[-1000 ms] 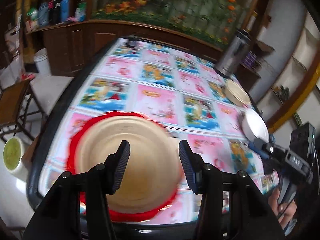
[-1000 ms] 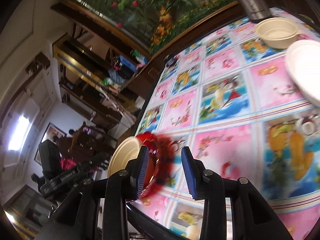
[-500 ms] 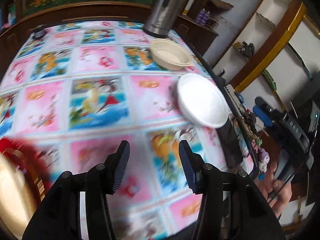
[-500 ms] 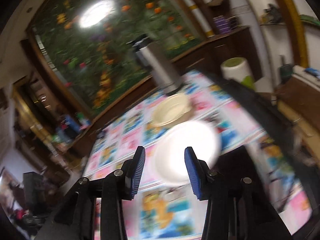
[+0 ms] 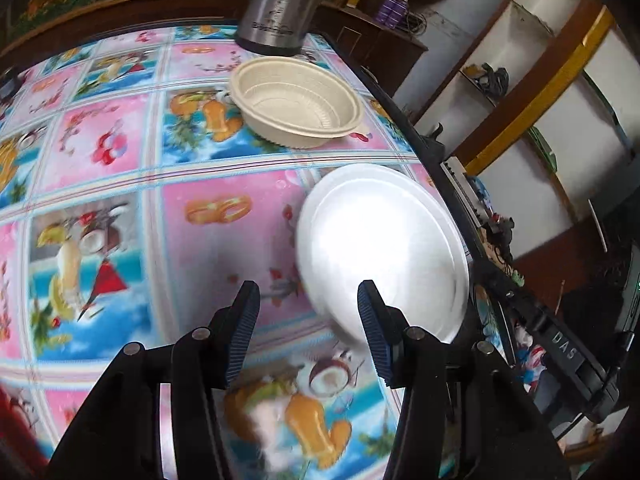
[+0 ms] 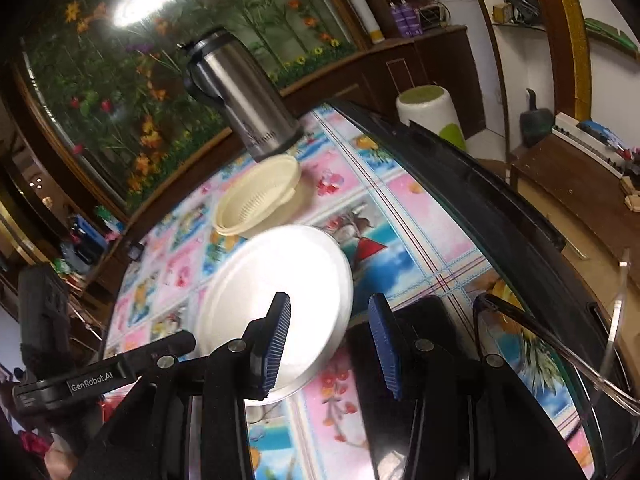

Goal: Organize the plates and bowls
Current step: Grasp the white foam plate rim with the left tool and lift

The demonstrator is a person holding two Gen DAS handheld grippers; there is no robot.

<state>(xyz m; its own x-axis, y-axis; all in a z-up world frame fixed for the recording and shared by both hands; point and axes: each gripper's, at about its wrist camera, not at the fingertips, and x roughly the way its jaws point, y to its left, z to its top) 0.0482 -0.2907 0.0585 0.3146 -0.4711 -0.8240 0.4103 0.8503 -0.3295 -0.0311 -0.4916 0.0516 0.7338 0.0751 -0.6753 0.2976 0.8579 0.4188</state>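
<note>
- Left wrist view: white plate (image 5: 384,248) lies on the surface (image 5: 224,184) ahead of the left gripper (image 5: 308,336), reaching behind its right jaw; those jaws stand partly apart and empty.
- Beige bowl (image 5: 298,102) sits further ahead, steel flask (image 5: 280,4) just behind it.
- Right wrist view alone shows the right gripper (image 6: 332,348), jaws part-open after widening, empty, the plate behind its left jaw, a dark flat object (image 6: 416,320) beside it, and a flower mural (image 6: 160,60) on the wall.
- Surface wears a bright fruit-print cloth.
</note>
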